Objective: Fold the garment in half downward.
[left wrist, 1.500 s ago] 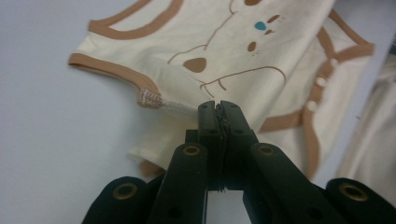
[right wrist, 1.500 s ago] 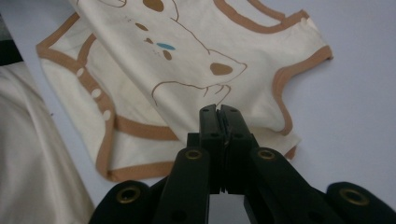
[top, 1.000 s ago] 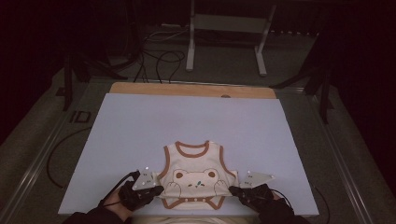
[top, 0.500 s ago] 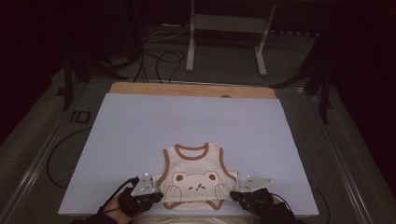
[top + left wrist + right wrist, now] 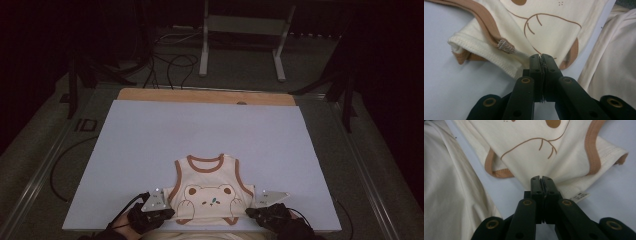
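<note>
Both sets of fingers pressed together, each pinching fabric. My left gripper (image 5: 541, 58) has its jaws clamped on the hem of the cream sleeveless baby vest with brown trim and a bear print (image 5: 210, 192); my right gripper (image 5: 541, 180) is clamped on the hem at the opposite side.

Vest lies flat between the two grippers, neck hole pointing away from me, hem end at my fingertips, near edge of the pale lilac table mat (image 5: 200, 130). In the high view my left gripper (image 5: 152, 212) and right gripper (image 5: 265, 212) sit just beside the vest's lower corners, right at the mat's near edge.

Room: wide bare mat ahead of both fingertips and out to either side. Behind the fingers almost none; mat edge is right there, with a cream garment on my body (image 5: 614, 62) just past it. Wooden strip of table (image 5: 205, 96) shows beyond the mat's far edge.

Labels: small white care tag (image 5: 580, 195) sticks out of the hem just right of my right jaws; print on it too small to read.

Hard to make out: how many fabric layers each jaw holds. Vest hem is folded under beside my left jaws, brown binding end frayed there. My hands are cut off at the frame bottom in the high view.
</note>
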`<state>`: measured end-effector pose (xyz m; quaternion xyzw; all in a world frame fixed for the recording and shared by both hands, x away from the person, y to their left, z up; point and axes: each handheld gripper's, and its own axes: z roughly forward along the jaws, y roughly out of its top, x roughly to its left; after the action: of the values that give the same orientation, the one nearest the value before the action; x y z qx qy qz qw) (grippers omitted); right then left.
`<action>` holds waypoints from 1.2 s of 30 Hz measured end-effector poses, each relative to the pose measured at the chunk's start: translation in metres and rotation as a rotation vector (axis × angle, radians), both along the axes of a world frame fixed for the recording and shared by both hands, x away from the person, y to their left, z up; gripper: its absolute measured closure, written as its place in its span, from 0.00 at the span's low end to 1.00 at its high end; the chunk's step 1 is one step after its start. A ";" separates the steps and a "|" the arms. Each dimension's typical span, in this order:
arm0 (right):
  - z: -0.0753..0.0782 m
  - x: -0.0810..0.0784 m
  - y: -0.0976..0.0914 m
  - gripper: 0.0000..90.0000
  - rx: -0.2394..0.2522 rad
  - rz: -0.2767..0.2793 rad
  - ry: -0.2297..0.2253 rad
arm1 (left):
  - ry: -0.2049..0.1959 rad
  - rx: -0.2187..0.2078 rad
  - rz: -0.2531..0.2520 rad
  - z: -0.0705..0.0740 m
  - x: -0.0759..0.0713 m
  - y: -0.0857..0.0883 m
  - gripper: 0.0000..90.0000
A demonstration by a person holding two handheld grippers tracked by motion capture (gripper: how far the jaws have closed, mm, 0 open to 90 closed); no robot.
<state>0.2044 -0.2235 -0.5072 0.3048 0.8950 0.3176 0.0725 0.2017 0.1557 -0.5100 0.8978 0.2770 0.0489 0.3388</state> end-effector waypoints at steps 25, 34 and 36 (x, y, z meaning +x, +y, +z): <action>0.005 0.000 -0.002 0.75 0.049 0.023 -0.012 | -0.002 -0.013 -0.046 0.006 0.003 0.002 0.75; 0.023 0.007 -0.002 0.41 0.085 0.005 -0.048 | -0.033 -0.050 -0.046 0.027 0.010 0.008 0.49; 0.026 0.008 -0.003 0.37 0.086 0.015 -0.055 | -0.041 -0.049 -0.049 0.030 0.011 0.008 0.43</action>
<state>0.2121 -0.2260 -0.4807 0.2922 0.8804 0.3645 0.0815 0.2125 0.1633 -0.4799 0.8946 0.2491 0.0525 0.3673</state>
